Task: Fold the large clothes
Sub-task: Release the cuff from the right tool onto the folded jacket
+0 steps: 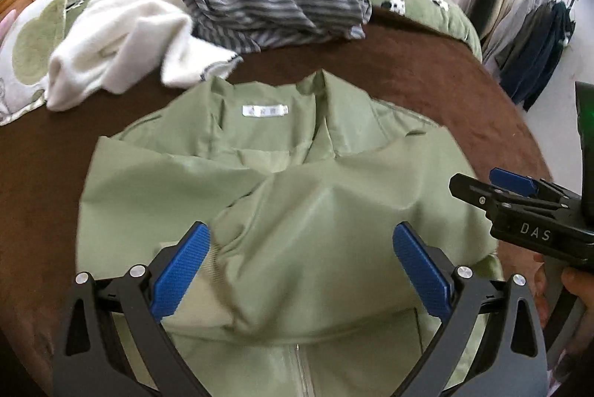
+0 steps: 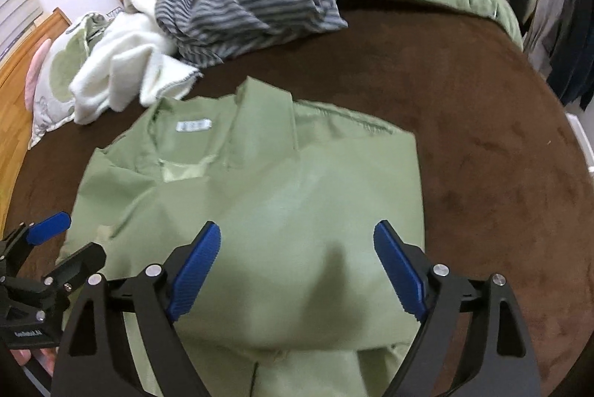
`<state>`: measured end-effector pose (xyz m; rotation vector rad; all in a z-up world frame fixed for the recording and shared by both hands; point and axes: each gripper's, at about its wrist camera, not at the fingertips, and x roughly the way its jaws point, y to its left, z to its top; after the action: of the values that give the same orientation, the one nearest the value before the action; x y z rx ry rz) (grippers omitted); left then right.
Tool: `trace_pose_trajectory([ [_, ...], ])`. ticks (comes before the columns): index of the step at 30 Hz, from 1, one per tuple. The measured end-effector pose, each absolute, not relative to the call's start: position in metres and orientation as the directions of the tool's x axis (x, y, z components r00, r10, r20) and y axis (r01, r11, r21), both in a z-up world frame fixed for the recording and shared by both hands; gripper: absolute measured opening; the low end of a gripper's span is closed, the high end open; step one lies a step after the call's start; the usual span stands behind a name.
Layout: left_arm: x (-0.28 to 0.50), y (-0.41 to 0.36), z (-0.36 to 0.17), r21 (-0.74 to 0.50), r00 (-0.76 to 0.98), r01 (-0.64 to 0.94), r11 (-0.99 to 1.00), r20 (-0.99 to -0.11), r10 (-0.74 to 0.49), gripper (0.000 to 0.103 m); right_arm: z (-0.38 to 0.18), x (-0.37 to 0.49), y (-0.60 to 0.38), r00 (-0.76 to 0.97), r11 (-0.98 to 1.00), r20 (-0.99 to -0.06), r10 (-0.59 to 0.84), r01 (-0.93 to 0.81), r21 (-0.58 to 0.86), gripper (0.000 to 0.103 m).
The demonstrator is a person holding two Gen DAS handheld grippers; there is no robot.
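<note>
Both grippers, left (image 1: pixel 300 267) and right (image 2: pixel 297 267), hung wide open, empty, above my green jacket (image 1: pixel 282 204). It lay partly folded on the brown bedspread (image 1: pixel 427 70)

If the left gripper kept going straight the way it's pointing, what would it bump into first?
Most likely the light green jacket spread on the brown bed cover. The left gripper points down at its folded middle, jaws open and empty, with nothing in between, though how far off is hard to judge.

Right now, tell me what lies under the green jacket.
The green jacket lies spread on the brown bedspread, which shows all around it. Anything beneath its folded layers is covered.
</note>
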<state>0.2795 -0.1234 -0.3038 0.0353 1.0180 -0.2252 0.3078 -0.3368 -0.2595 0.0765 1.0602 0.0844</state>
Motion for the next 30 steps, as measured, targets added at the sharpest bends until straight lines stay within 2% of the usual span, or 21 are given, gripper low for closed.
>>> trace_pose_trajectory([
  [8,0.285,-0.104,-0.386,-0.108,0.352,0.105,0.989,-0.926,-0.138,0.098,-0.323,0.318,-0.340,0.404,0.998,-0.914,0.037,-0.057,0.015,0.084],
  [15,0.282,-0.107,-0.397,-0.070,0.389,0.158,0.985,-0.912,-0.127,0.098,-0.346,0.326,-0.348,0.407,0.998,-0.913,0.036,-0.070,0.008,0.097],
  [30,0.298,-0.103,-0.400,-0.076,0.391,0.148,0.986,-0.911,-0.129,0.098,-0.350,0.336,-0.350,0.406,0.998,-0.913,0.035,-0.059,0.012,0.098],
])
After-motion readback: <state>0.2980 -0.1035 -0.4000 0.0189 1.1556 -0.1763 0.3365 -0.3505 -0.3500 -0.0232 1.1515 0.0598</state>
